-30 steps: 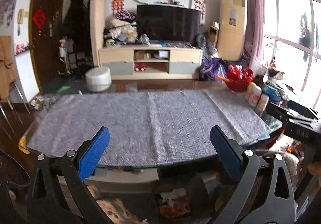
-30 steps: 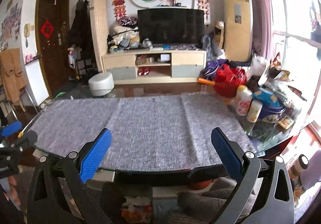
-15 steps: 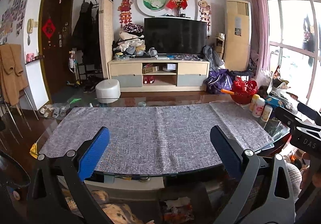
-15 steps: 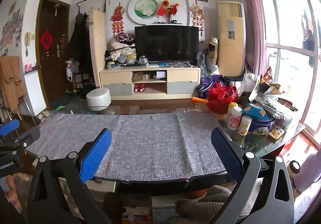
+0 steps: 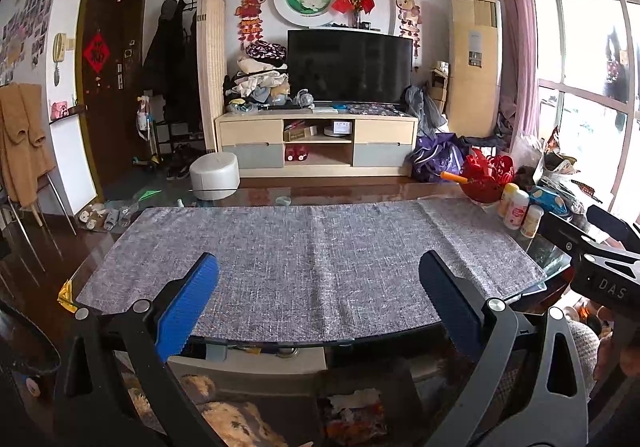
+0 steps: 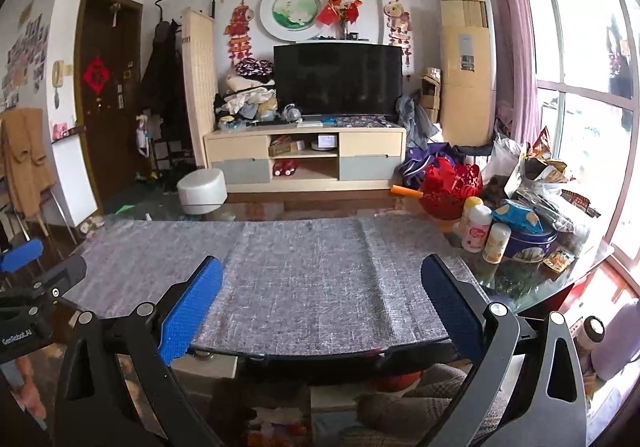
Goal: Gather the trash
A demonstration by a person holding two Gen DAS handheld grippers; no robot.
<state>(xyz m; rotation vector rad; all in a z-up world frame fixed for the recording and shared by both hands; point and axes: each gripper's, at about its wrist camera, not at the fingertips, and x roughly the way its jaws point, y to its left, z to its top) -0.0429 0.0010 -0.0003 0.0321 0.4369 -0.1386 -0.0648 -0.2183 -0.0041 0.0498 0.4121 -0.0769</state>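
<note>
Both the left tongs (image 5: 318, 297) and right tongs (image 6: 320, 295) hover spread wide and empty at the near edge of the grey woven-cloth-covered glass worktop (image 5: 320, 247), likely scouting, since no trash lies on the cloth; wrappers (image 6: 544, 171) crowd its far-right corner.

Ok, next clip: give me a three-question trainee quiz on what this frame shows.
1. True or false: the left hand-held gripper is shut on a piece of trash.
2. Multiple choice: the red basket stands at which end of the grey table runner, seen from the person? A) left B) right C) centre
3. Fill in: the right hand-held gripper has its jaws ____.

Key
1. False; its jaws are wide apart with nothing between them.
2. B, beside the white bottles and the blue tin.
3. Open.
</note>
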